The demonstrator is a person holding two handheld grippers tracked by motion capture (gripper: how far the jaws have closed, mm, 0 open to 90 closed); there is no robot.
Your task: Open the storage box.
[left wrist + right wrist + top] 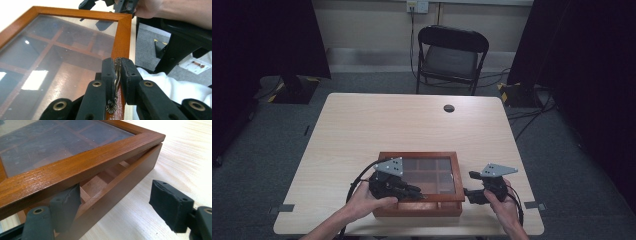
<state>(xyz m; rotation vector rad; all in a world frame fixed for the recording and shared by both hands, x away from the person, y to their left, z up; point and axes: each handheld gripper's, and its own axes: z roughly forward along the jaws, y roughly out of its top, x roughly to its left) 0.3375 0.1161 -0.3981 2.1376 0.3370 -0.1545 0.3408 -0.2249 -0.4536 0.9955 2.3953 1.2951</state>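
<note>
A shallow wooden box (417, 156) with a glass lid (123, 37) lies near the table's front edge. My left gripper (418, 192) is shut on the small brass handle (115, 85) at the lid's front rail. The lid (82, 165) stands slightly raised, leaving a gap above the base wall (125, 187), through which the wooden dividers show. My right gripper (115, 195) is open at the box's right side (471, 185): one finger (66, 205) sits in the gap under the lid, the other finger (170, 205) hangs outside over the table, apart from the wall.
The light wooden table (412, 120) has a dark cable hole (449, 108) near its far edge. A black chair (452, 55) stands behind it. Black stands and cables lie on the floor at both sides. The person's white sleeve (160, 85) is close behind the left gripper.
</note>
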